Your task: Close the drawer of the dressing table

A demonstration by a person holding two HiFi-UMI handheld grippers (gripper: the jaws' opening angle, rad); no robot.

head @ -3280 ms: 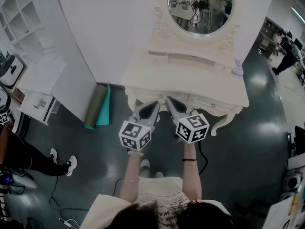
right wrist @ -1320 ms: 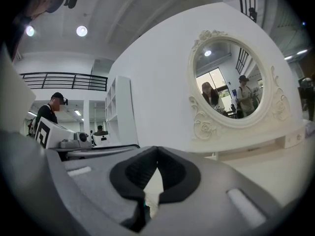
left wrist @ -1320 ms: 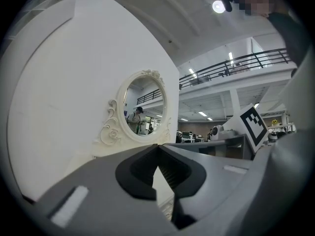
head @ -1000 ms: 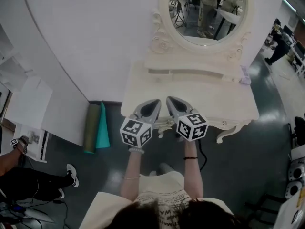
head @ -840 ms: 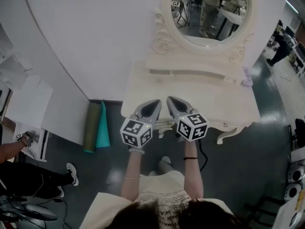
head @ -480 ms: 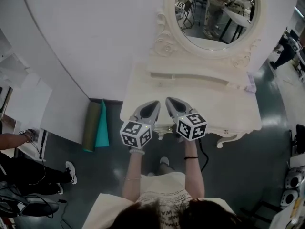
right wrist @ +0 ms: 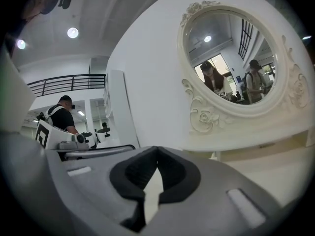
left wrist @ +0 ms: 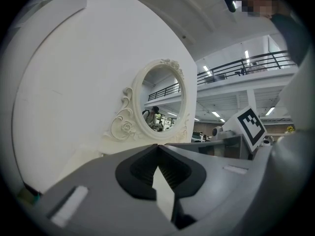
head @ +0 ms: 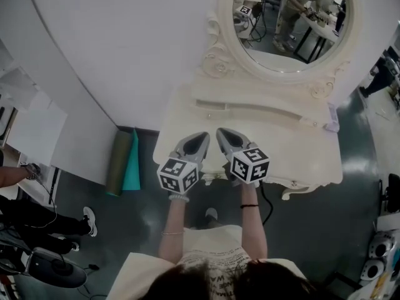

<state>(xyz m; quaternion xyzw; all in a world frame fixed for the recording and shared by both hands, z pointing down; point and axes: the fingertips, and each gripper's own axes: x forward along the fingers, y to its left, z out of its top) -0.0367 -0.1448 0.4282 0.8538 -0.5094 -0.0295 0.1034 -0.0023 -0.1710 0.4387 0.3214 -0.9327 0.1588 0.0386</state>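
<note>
Status from us: left gripper (head: 201,136) and right gripper (head: 222,132) sit side by side over the table (head: 300,149) at its front edge, a bit left of its middle. Tips aim across the top toward the mirror (head: 287,17) at the table's back. They are near each other, not touching.

Jaws: both clenched. In each gripper view we see the two tips meeting, with nothing between the pads. Neither holds anything.

Drawer (head: 211,176): it's in the table's front, right under the grippers. We only see a strip of carved trim between the two marker cubes (head: 178,175), roughly in line with the table's front edge. We can't tell from here whether either gripper touches it, or whether it's fully home.

Rest of the table: top is bare apart from a small lilac thing (head: 332,117) at its right edge. A low ledge (head: 250,108) runs along the back under the mirror.

On the floor left of the table, against the white wall (head: 125,42), stand two rolls (head: 124,162), one olive, one teal.
</note>
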